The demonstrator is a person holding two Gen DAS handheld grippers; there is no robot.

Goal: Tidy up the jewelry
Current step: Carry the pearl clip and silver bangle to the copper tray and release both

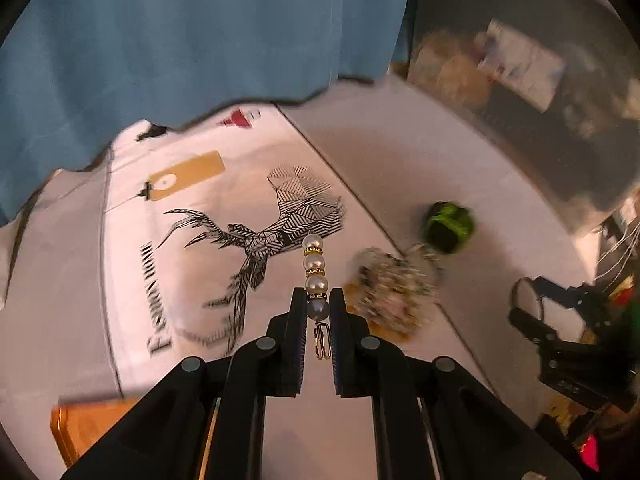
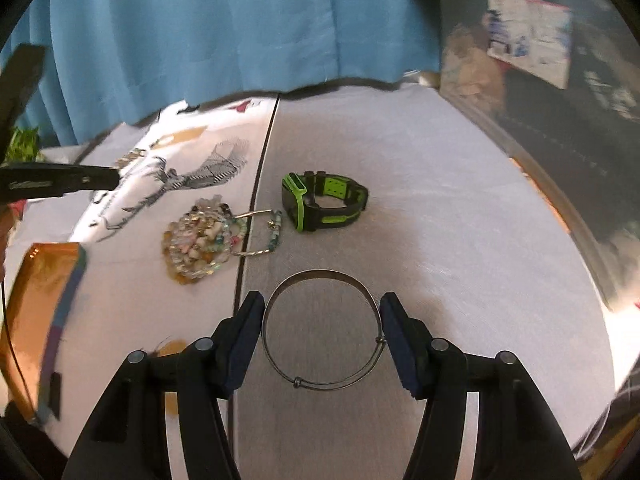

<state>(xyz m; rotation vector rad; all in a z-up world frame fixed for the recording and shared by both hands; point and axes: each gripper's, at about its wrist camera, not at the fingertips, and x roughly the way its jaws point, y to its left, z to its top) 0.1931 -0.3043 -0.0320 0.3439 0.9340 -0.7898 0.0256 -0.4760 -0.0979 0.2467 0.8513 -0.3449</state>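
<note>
My left gripper point(image 1: 318, 300) is shut on a pearl earring point(image 1: 315, 268), held by its lowest bead above the white printed cloth point(image 1: 192, 264); the gold hook hangs back between the fingers. My right gripper point(image 2: 322, 312) holds a thin silver bangle point(image 2: 320, 332) across its width, both pads touching the ring, just above the grey table surface point(image 2: 440, 240). A pile of beaded bracelets point(image 2: 200, 240) lies left of centre, also blurred in the left wrist view point(image 1: 390, 290). A black and green watch point(image 2: 320, 204) lies beyond it, also in the left wrist view point(image 1: 448, 226).
An orange box point(image 2: 40, 300) sits at the left, also in the left wrist view point(image 1: 88, 424). A blue curtain point(image 2: 240, 20) hangs behind the table. Dark shelving with clutter point(image 2: 560, 100) stands at the right. The left gripper shows as a dark bar point(image 2: 60, 182).
</note>
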